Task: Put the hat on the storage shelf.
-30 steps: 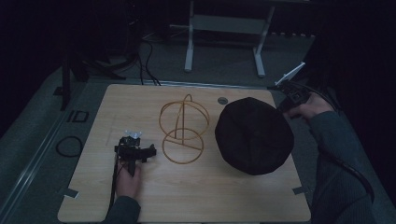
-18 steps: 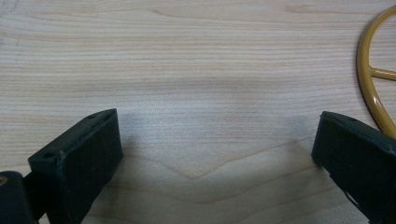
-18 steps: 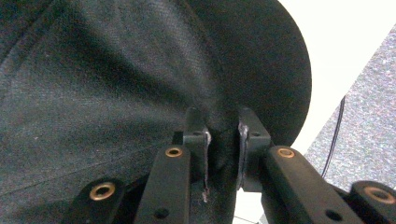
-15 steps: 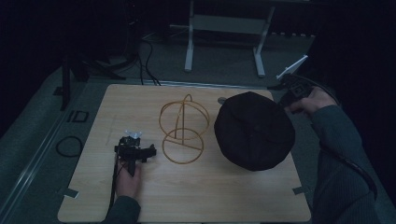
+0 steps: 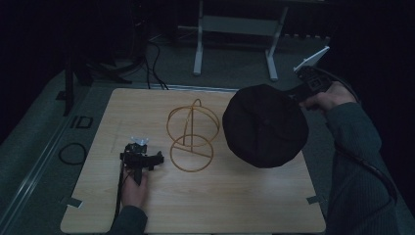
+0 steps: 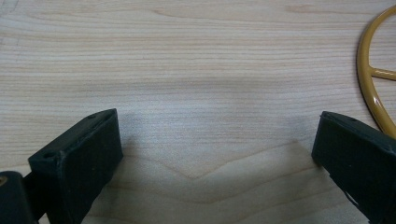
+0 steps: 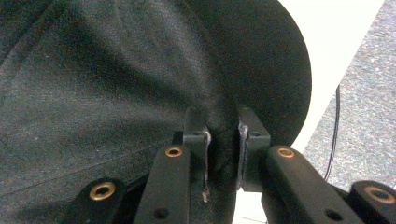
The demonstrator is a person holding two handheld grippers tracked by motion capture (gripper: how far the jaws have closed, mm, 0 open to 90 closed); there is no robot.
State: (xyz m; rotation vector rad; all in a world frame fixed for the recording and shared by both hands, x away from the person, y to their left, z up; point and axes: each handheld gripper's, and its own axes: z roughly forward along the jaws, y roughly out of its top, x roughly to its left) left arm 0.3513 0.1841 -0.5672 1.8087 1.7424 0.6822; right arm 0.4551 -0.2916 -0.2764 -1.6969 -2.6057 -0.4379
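The right gripper (image 5: 297,96) has its jaws pinched tight on the edge of the black hat (image 5: 265,126) — in the right gripper view the dark cloth is squeezed between the two pads (image 7: 205,140). Compared with a moment ago, the hat sits higher and tips up more, so it has been lifted off the wooden table (image 5: 205,210). It looks like the hat is on its way to the gold wire hat stand (image 5: 192,135), which waits just to its left.

The left gripper (image 5: 142,160) rests low on the table near the stand's round base (image 6: 373,93), its jaws wide apart with nothing between them. It has not moved.

The tall wire loop is what the floppy hat could bump — the stand is light and might tip. Cables and a metal frame on the floor behind are well out of the way.
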